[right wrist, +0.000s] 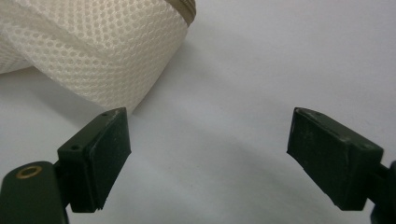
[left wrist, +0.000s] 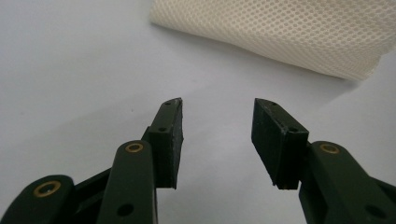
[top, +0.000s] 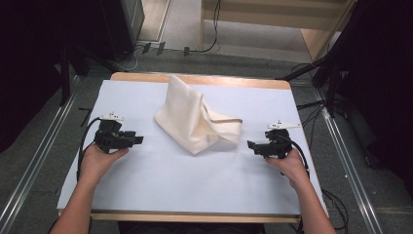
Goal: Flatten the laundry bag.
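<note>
From the high view I see the cream mesh cloth (top: 197, 117) lying crumpled near the middle of the pale surface (top: 160, 185), one part standing up toward the far edge and a folded part with a tan band (top: 225, 120) spread toward my right. The cloth sits between my two tools and apart from both. My left tool (top: 138, 137) rests on the surface at the left, held in the left hand (top: 100, 160) and pointing toward the cloth; my right tool (top: 250, 145) rests at the right in the right hand (top: 291, 165), also pointing inward, its tips nearer the cloth.

Left gripper view: the left tool (left wrist: 217, 108) is moderately open, with bare surface between its pads and nothing held; the cloth's rounded fold (left wrist: 289, 32) lies ahead and to the right, clear of the tips.

Right gripper view: the right tool (right wrist: 208, 120) stands wide, empty, its pads touching nothing I can make out; a fold of cloth (right wrist: 93, 51) lies just beyond the left pad (right wrist: 109, 154).

The gripper views resolve the fine mesh weave; the high view alone gives the cloth's whole outline and the wooden edge (top: 195, 78) of the surface
</note>
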`<state>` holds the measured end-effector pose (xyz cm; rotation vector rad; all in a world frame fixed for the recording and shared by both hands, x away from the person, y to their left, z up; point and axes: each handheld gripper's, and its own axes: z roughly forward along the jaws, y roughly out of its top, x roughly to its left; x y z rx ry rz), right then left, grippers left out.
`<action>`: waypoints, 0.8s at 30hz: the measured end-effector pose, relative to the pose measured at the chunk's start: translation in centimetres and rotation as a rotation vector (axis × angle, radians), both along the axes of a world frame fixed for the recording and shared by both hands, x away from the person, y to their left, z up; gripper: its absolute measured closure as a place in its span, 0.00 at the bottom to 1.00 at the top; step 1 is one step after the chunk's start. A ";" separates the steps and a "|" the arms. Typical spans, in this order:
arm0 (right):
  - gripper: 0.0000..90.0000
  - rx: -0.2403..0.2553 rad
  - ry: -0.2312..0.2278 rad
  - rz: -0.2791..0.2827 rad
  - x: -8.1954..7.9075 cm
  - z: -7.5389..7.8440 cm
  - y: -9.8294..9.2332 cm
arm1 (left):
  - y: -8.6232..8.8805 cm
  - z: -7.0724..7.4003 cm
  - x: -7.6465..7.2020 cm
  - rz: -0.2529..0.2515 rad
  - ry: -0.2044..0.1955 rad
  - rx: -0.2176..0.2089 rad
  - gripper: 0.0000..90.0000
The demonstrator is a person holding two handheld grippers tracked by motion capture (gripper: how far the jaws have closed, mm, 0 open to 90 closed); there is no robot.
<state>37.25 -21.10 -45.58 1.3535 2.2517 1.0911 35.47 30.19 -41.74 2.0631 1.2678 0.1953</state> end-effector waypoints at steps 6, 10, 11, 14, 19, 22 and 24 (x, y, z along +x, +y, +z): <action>0.15 -0.015 0.018 0.033 -0.3 -0.2 0.5 | -0.5 -0.4 0.4 -0.017 0.052 -0.007 0.47; 0.22 -0.007 0.023 0.057 -0.4 -0.2 0.6 | -0.5 -0.2 0.6 -0.020 0.044 -0.003 0.43; 0.24 -0.005 0.017 0.058 -0.4 -0.2 0.5 | -0.4 -0.2 0.6 -0.018 0.047 -0.007 0.42; 0.28 0.000 0.016 0.059 -0.5 -0.1 0.3 | -0.4 -0.3 0.8 -0.018 0.049 -0.009 0.40; 0.36 0.007 -0.007 0.045 -0.7 0.4 -0.2 | -0.8 -0.3 1.0 -0.030 0.044 -0.006 0.38; 0.39 0.010 -0.013 0.043 -0.9 0.6 -0.3 | -0.9 -0.2 1.1 -0.037 0.033 -0.012 0.37; 0.40 0.014 -0.015 0.044 -1.1 0.7 -0.3 | -1.0 -0.1 1.1 -0.041 0.032 -0.011 0.37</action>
